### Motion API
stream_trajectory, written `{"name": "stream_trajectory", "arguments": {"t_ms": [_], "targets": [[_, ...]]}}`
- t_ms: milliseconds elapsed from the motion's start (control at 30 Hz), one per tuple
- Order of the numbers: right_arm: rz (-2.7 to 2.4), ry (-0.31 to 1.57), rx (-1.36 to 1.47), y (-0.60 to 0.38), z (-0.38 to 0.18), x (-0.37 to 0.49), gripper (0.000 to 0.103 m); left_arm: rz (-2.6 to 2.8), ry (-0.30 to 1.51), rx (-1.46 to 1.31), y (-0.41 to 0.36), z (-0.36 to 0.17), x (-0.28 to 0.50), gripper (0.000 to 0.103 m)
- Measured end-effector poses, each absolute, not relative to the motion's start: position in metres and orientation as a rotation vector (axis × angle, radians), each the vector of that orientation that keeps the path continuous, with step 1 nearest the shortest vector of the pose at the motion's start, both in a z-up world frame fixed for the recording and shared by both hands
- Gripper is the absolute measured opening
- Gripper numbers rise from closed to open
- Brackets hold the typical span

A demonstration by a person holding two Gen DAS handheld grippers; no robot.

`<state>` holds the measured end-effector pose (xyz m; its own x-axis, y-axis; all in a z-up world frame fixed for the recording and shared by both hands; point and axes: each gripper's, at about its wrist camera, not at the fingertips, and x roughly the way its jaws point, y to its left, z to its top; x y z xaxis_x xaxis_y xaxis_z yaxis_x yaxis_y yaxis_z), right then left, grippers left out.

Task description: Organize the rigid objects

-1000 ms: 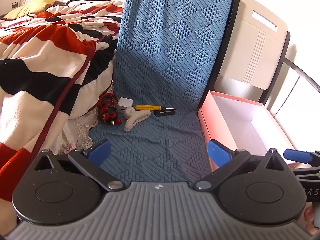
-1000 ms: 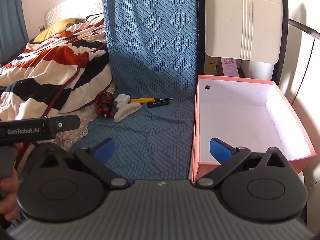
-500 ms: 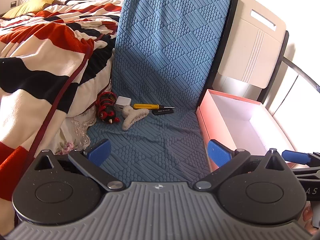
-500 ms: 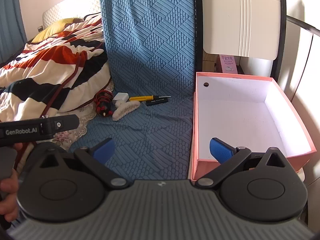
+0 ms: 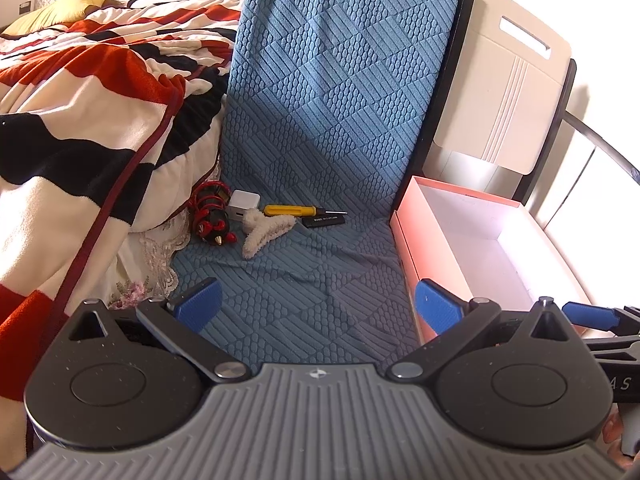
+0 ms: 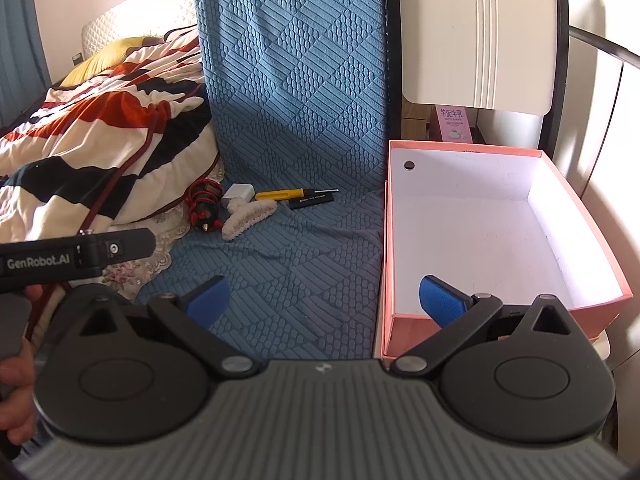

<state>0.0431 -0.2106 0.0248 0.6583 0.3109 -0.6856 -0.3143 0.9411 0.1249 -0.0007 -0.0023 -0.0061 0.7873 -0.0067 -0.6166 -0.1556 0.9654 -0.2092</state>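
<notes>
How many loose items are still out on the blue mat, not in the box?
5, clustered at the mat's far left: red cable bundle, white charger, fuzzy hair claw, yellow screwdriver, black stick. The pink box looks empty; smaller items could hide behind the bundle.

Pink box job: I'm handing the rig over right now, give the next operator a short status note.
Left claw: open, empty, hovering over the blue mat.
Right claw: open, empty, by the near edge of the pink box.
Yellow screwdriver, black stick, white charger, fluffy hair claw clip and red coiled cable lie clustered on the mat.
Done: nothing boxed; the box looks empty.
Left: presumably move all five into it.
</notes>
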Motion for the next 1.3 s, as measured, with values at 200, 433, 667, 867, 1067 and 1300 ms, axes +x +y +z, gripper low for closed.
{"name": "stream_trajectory", "arguments": {"t_ms": [200, 433, 667, 867, 1067, 1300], "targets": [[0.352, 0.778, -0.010, -0.2116, 0.0245, 0.0425, 0.103, 0.085, 0.663, -0.256, -0.0030, -0.0072, -0.0005, 0.103], [0.351, 0.788, -0.005, -0.2108, 0.0206, 0.0425, 0.103, 0.084, 0.670, -0.255, -0.0027, -0.0090, 0.0014, 0.103], [0.354, 0.789, -0.013, -0.2098, 0.0208, 0.0437, 0.103, 0.084, 0.669, -0.257, -0.0024, -0.0099, 0.0020, 0.103], [0.353, 0.791, -0.013, -0.2098, 0.0211, 0.0439, 0.103, 0.078, 0.671, -0.249, -0.0033, -0.0112, 0.0026, 0.103], [0.353, 0.793, -0.017, -0.2107, 0.0200, 0.0447, 0.103, 0.078, 0.670, -0.246, -0.0029, -0.0104, 0.0030, 0.103], [0.357, 0.803, -0.009, -0.2107, 0.0176, 0.0468, 0.103, 0.080, 0.678, -0.239, -0.0021, -0.0117, 0.0050, 0.103]]}}
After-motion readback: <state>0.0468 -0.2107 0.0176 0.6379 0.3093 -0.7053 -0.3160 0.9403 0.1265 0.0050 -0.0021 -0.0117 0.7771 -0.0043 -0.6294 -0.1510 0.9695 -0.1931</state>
